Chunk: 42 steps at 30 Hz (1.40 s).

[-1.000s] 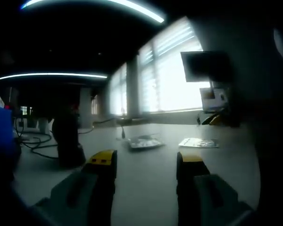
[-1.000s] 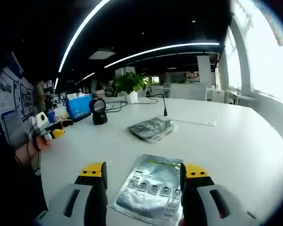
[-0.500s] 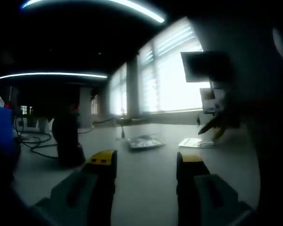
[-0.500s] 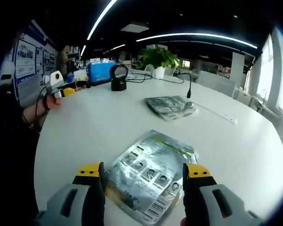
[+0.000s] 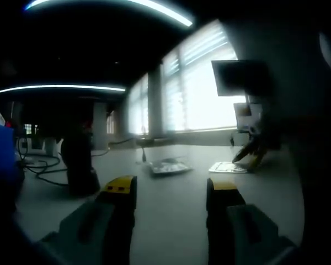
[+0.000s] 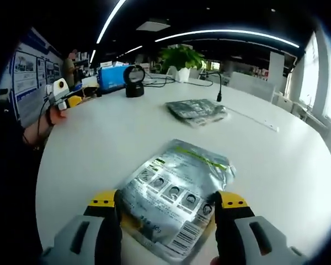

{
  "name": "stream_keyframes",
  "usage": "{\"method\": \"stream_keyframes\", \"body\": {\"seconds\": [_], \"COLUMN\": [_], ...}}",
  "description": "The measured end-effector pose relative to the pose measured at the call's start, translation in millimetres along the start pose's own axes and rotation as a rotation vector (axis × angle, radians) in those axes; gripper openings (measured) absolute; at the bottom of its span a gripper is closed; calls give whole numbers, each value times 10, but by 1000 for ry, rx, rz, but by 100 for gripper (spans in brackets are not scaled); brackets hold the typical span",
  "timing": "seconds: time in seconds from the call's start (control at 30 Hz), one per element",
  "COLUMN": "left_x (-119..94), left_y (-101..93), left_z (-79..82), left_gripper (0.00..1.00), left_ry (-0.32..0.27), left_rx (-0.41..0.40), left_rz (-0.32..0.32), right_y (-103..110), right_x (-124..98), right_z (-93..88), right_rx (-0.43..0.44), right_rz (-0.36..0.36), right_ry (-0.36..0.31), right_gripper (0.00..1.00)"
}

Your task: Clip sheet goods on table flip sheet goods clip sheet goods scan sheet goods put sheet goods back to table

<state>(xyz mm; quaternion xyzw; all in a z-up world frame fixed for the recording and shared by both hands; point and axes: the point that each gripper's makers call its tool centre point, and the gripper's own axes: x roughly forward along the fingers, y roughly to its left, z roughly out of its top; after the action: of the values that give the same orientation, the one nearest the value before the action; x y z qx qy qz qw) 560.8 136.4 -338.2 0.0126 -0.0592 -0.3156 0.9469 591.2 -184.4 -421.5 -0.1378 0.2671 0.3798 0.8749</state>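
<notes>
Straddling a crinkled, glossy silver pouch (image 6: pixel 174 193), the right gripper (image 6: pixel 168 201) gapes wide on the smooth white table (image 6: pixel 88 143).

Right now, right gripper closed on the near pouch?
No. The right gripper has its jaws apart on either side of the silver pouch, which lies flat on the white table.

Left gripper view: very dim, backlit by blown-out windows (image 5: pixel 201 99) at centre right; ceiling light strips (image 5: pixel 60 88) glaring across the upper left; everything in front reduced to murky silhouettes, soft and grainy. Right gripper view: bright and evenly lit, curved light strips (image 6: pixel 226 33) overhead, daylight at far right, mild sheen on the foil pouch (image 6: pixel 174 190), straight lines bowed near the edges.
</notes>
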Motion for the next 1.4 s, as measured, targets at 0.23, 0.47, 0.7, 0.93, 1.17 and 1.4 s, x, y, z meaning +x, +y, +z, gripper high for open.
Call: {"method": "stream_keyframes", "body": {"seconds": [0.23, 0.47, 0.7, 0.93, 1.17, 1.4], "left_x": [-2, -3, -1, -2, 0, 4], "left_y": [-5, -11, -17, -6, -20, -2], "left_z": [4, 8, 7, 18, 18, 8], "left_gripper": [44, 44, 44, 44, 44, 44], "left_ry": [-1, -2, -1, -6, -6, -2], "left_rx": [2, 2, 3, 1, 2, 3], "left_rz": [0, -1, -2, 1, -6, 2], "right_y": [70, 185, 274, 265, 197, -40], "right_x": [-13, -42, -89, -113, -115, -269], "right_z": [0, -10, -34, -71, -61, 176], "right_rx": [55, 109, 199, 249, 244, 286], "right_rz": [-57, -141, -272, -358, -351, -364], "right_ry": [0, 3, -2, -57, -60, -205], "right_gripper": [63, 60, 58, 56, 56, 44]}}
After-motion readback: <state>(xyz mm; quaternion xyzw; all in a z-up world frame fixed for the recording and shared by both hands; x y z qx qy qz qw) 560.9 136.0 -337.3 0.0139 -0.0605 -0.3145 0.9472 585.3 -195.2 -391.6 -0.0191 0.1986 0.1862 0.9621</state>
